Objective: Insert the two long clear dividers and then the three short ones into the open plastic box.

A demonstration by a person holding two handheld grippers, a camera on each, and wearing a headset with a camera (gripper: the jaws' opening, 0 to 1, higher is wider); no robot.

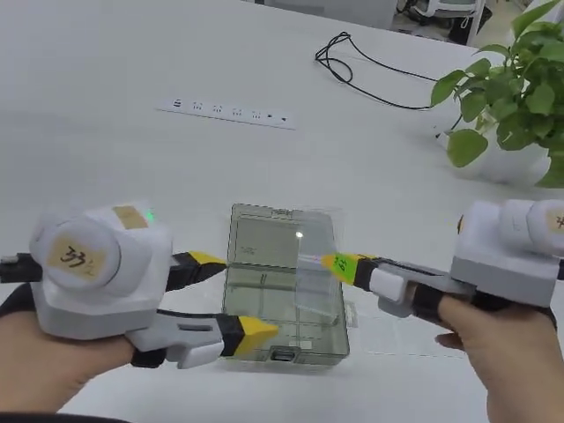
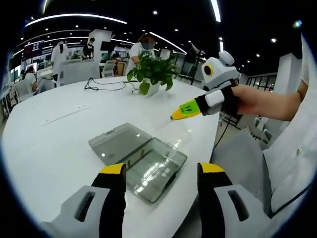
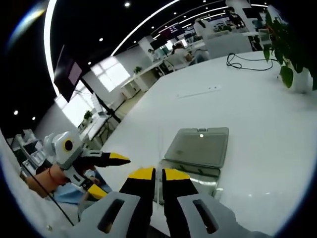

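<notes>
**Carefully poised: divider over the box**

The right gripper (image 1: 339, 264) pinched a clear divider (image 3: 159, 148) edge-on over the open box (image 1: 282, 291) on the table (image 1: 132, 176), likely to line it up with a slot. The left gripper (image 1: 236, 293), jaws spread, waited at the box's side, probably to steady it.

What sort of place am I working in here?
Most likely an open-plan office or lab, not a home: a large white worktable with a power strip and potted plant on it, and, in the left gripper view, more desks with people under long ceiling light strips.
</notes>
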